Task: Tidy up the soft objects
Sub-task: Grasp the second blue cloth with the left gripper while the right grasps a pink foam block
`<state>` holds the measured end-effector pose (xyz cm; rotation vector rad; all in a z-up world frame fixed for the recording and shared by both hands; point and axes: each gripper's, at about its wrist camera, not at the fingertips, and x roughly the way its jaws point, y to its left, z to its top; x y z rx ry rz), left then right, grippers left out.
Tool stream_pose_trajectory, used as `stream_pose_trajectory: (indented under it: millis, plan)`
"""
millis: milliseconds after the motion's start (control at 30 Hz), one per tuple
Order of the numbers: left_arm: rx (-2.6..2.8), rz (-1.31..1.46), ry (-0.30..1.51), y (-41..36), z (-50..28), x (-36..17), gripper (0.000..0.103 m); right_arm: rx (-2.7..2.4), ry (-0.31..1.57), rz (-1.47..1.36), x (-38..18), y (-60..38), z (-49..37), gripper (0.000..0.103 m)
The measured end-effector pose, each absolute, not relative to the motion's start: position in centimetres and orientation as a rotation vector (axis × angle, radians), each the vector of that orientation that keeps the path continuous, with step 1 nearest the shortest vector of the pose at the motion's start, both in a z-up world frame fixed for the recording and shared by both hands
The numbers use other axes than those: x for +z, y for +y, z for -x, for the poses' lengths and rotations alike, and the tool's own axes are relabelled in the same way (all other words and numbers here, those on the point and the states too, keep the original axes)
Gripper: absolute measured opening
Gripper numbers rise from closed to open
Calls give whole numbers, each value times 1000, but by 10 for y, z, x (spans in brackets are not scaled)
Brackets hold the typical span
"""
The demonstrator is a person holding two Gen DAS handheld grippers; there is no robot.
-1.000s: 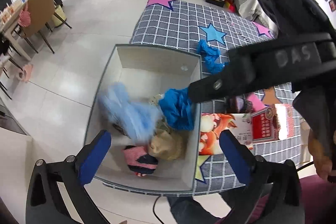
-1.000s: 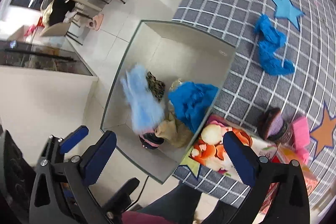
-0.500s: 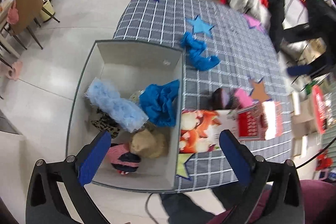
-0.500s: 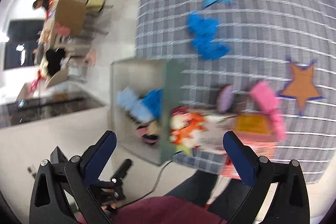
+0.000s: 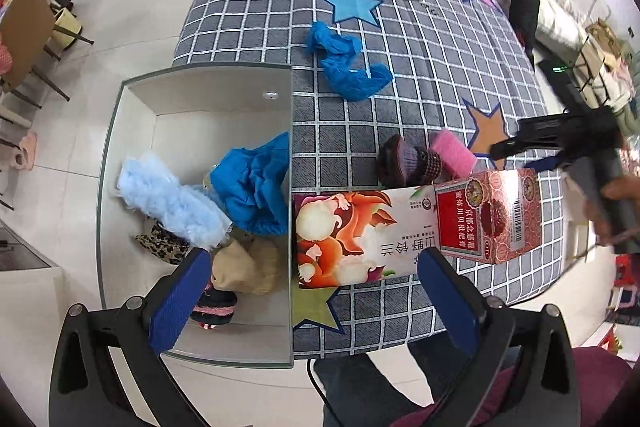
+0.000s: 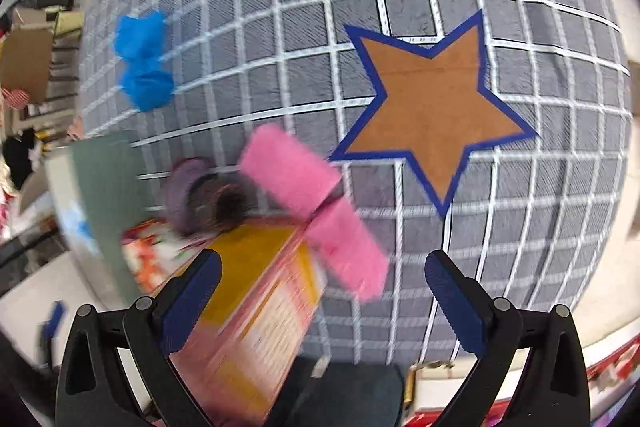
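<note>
Both grippers, left [image 5: 312,291] and right [image 6: 320,291], hold their jaws released and empty. The open white storage box [image 5: 120,131] at left frame abuts the grey checked mat [image 5: 420,39]; a crumpled blue cloth [image 5: 348,67] lies upper centre amid bare mat, pink fuzzy sock [image 6: 288,171] mid-frame.

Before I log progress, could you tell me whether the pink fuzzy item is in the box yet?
Not yet: the pink fuzzy item lies on the checked mat, outside the box.

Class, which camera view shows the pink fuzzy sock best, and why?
The left wrist view: the pink fuzzy sock lies sharp on the checked mat, behind the red box. The right wrist view brings it closer, but motion blur smears it.
</note>
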<state>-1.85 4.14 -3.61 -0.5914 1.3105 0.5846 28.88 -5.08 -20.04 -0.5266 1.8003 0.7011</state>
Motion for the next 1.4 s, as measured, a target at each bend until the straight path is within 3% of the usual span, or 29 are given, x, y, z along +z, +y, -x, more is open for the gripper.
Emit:
stream_pose_trajectory:
  millis: [133, 300, 500, 767, 1200, 1400]
  plan:
    - [572, 555, 1354, 49, -3, -32, 103, 764, 1789, 560, -232, -36, -290, 102]
    - [546, 533, 1367, 77, -49, -28, 103, 909, 1725, 801, -253, -4, -273, 102]
    - [506, 526, 1408, 109, -128, -62, 103, 892, 1505, 1058, -259, 12, -258, 102]
    - [556, 617, 1498, 149, -192, -148, 103, 722, 1633, 676, -252, -40, -366, 103]
    - [701, 751, 1568, 181, -206, -226, 103, 708, 1460, 839, -254, -1, -318, 103]
    - [680, 772, 1553, 184, -204, -237, 103, 719, 1425, 813, -255, -13, -318, 103]
